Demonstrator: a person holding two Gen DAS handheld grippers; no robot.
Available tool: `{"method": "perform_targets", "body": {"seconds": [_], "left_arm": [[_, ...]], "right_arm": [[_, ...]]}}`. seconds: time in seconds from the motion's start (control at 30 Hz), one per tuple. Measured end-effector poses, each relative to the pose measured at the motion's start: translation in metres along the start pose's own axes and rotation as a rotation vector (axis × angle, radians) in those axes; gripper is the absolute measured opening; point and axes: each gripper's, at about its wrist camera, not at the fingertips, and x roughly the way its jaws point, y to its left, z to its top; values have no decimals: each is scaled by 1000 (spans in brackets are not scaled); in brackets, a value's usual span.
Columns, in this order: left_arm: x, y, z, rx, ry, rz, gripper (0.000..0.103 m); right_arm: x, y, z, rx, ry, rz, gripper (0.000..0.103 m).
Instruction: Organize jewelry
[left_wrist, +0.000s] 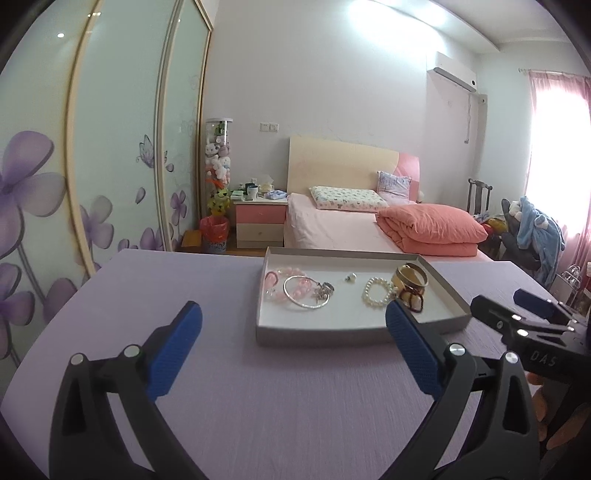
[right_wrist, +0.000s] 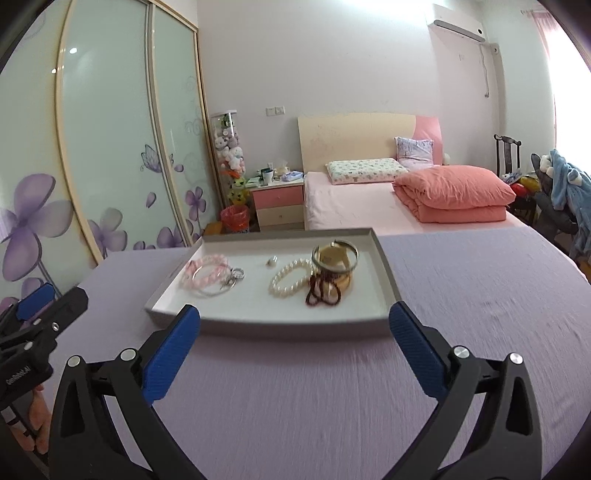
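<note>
Left gripper (left_wrist: 293, 345) spread wide, holding nothing. One tray (right_wrist: 388, 275) on purple table (right_wrist: 295, 398), just ahead of both tongs — inside, left to right: one pink bead bracelet (right_wrist: 207, 275), one silver bangle (left_wrist: 306, 295), one pearl bracelet (right_wrist: 290, 282), one gold cuff (right_wrist: 334, 256). Right gripper (right_wrist: 294, 345) likewise apart, empty.

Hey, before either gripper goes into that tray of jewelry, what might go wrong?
1. The dark red bead bracelet lies against the white pearl bracelet and gold bangle; a grasp may drag several together.
2. The thin silver bangle overlaps the pink bead bracelet and may snag.
3. The tiny pale earring could slip from open jaws.
</note>
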Motion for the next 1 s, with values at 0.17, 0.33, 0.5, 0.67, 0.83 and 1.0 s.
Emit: {"method": "perform_targets", "body": {"seconds": [0.17, 0.33, 0.5, 0.67, 0.83, 1.0], "left_arm": [[-28, 0, -11, -6, -25, -13, 97], [-39, -4, -19, 2, -22, -48, 97], [-45, -6, -28, 6, -22, -56, 97], [-49, -6, -31, -1, -26, -74, 97], [-48, -6, -31, -10, -26, -71, 97], [-46, -4, -31, -15, -24, -74, 97]], "right_arm": [[-18, 2, -16, -4, -5, -14, 101], [-28, 3, -27, -11, -11, -39, 101], [-32, -4, -40, 28, 8, -27, 101], [-35, 0, -47, 8, 5, -30, 101], [-39, 2, -45, 3, -9, -25, 101], [-42, 2, -45, 4, -14, -24, 101]]}}
